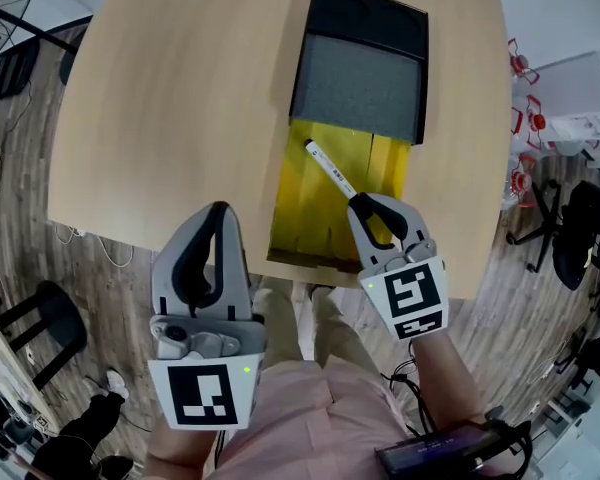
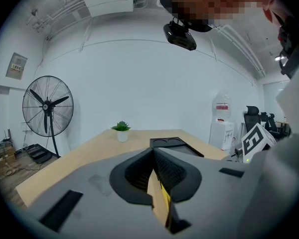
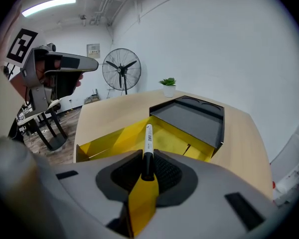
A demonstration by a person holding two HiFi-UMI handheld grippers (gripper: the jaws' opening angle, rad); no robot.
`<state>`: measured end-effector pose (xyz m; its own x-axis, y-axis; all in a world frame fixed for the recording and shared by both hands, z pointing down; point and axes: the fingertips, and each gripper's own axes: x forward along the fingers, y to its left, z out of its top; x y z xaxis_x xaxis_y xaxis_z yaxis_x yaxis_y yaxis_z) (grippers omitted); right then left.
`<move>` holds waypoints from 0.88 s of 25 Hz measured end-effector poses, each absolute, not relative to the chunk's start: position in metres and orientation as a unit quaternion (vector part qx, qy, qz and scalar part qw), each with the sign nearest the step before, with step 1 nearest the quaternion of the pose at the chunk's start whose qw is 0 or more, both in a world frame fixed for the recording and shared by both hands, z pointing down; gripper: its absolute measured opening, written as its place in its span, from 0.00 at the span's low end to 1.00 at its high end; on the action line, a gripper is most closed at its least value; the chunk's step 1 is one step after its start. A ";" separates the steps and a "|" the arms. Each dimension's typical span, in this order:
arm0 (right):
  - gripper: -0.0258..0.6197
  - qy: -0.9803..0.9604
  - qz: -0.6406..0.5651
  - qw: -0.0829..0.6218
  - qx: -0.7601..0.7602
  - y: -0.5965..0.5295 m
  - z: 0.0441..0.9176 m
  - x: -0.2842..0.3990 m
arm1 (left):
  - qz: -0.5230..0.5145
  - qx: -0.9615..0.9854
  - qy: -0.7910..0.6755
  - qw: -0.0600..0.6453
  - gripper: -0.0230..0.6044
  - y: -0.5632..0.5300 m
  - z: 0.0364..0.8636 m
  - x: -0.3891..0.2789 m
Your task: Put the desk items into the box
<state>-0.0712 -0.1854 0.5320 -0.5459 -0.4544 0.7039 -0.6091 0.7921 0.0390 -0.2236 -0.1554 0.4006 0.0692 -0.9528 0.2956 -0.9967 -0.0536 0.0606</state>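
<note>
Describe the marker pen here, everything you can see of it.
The marker is a slim white pen, plastic by the look of it, with dark print along the barrel and a black end. The right gripper is shut on that black end. The white barrel sticks out past the jaws, pointing forward and to the left over the open yellow box. Nothing else visibly touches it.

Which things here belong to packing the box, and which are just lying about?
Part of the job:
marker, clamped in the right gripper
yellow box
black tray over the box's far end
left gripper, shut and empty

Just lying about:
potted plant
fan
water dispenser
</note>
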 end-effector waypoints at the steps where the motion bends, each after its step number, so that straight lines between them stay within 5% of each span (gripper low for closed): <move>1: 0.15 -0.872 0.106 0.370 0.303 -0.185 0.535 -0.073 | 0.088 0.720 -0.677 0.127 0.05 -0.156 0.403 -0.226; 22: 0.17 -0.870 0.107 0.378 0.297 -0.176 0.541 -0.076 | 0.087 0.724 -0.674 0.116 0.05 -0.152 0.394 -0.225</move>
<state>-0.0757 -0.1758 0.5406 -0.5375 -0.4371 0.7211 -0.5985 0.8002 0.0389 -0.2250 -0.1523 0.3941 0.0764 -0.9561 0.2831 -0.9966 -0.0646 0.0509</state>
